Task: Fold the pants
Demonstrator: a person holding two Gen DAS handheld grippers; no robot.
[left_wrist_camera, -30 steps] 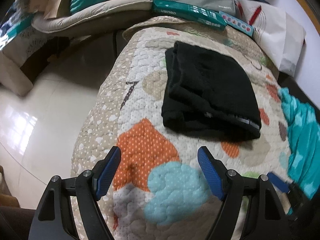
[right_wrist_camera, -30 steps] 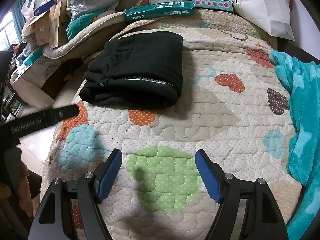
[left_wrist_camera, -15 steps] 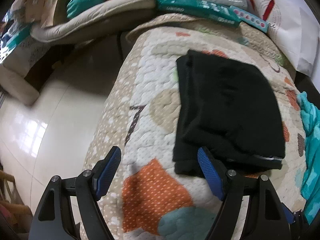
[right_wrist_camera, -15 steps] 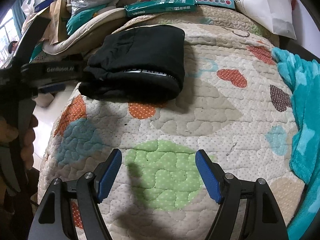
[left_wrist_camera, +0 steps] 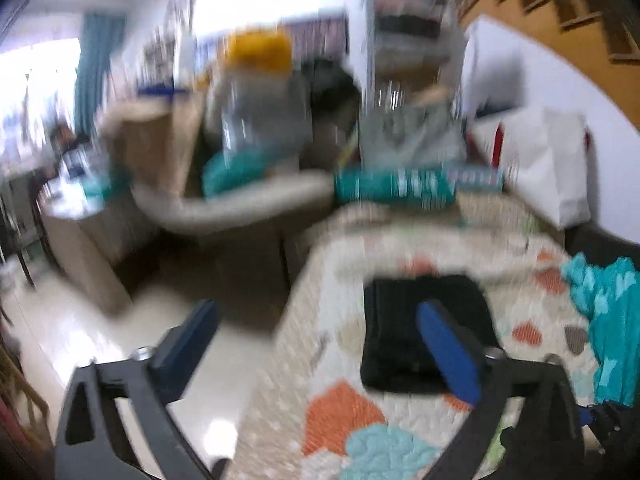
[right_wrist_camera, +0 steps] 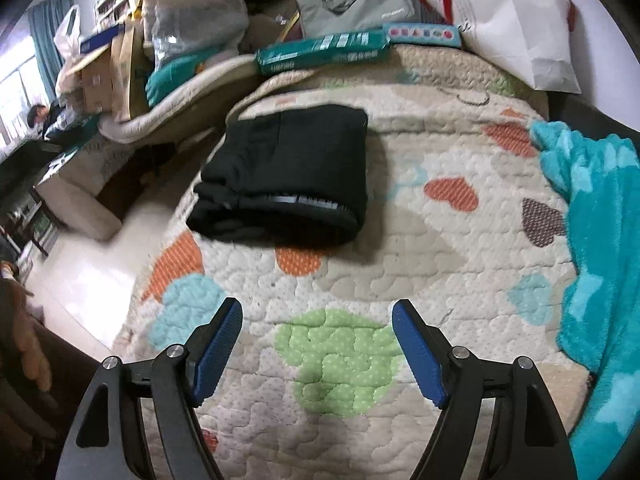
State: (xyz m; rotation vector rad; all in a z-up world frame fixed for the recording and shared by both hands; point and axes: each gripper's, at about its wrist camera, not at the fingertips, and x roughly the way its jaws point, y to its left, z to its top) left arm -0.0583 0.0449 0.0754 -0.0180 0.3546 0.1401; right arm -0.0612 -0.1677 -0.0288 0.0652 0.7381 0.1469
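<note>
The black pants (right_wrist_camera: 288, 176) lie folded into a compact rectangle on the quilted bed cover (right_wrist_camera: 420, 248), near its left edge. They also show in the blurred left wrist view (left_wrist_camera: 396, 320), partly behind one blue finger. My left gripper (left_wrist_camera: 320, 344) is open and empty, held above the bed's left edge and tilted up toward the room. My right gripper (right_wrist_camera: 318, 352) is open and empty, over the near part of the cover, well short of the pants.
A teal fleece blanket (right_wrist_camera: 596, 248) lies along the bed's right side. A green box (right_wrist_camera: 320, 54), a grey bag (right_wrist_camera: 356, 4) and a white bag (right_wrist_camera: 516, 20) stand at the far end. Tiled floor (right_wrist_camera: 100, 256) and a cluttered couch (right_wrist_camera: 168, 92) lie to the left.
My left gripper has swung up and back from the pants, so its view now takes in the room and is blurred. My right gripper has drawn back slightly. The pants have not moved.
</note>
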